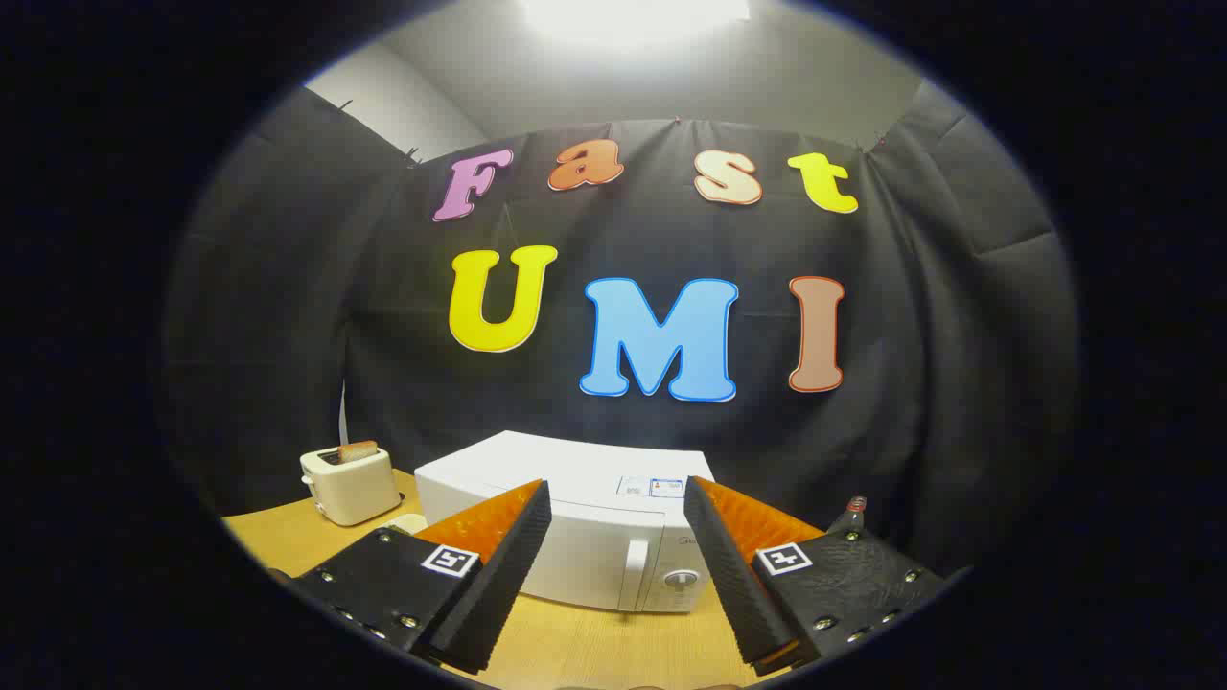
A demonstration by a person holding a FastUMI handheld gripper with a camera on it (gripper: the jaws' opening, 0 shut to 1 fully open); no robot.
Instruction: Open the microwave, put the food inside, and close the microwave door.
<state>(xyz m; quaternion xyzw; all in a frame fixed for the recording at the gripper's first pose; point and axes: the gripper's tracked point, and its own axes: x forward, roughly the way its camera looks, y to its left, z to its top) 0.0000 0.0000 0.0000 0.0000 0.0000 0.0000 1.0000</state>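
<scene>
A white microwave [575, 517] stands on the wooden table, straight ahead of me and beyond the fingers. Its door is shut, with a vertical white handle [633, 573] and a round knob [682, 579] on the right side of its front. My gripper [615, 498] hovers above the table in front of it, open, with nothing between the two black and orange fingers [498, 565]. The food is not something I can pick out with certainty.
A cream toaster [350, 482] with a slice of toast sticking out stands to the left of the microwave. A small pale object [409, 523] lies by the left finger. A dark bottle top [854, 508] rises behind the right finger. The wooden table [594, 642] runs under the gripper.
</scene>
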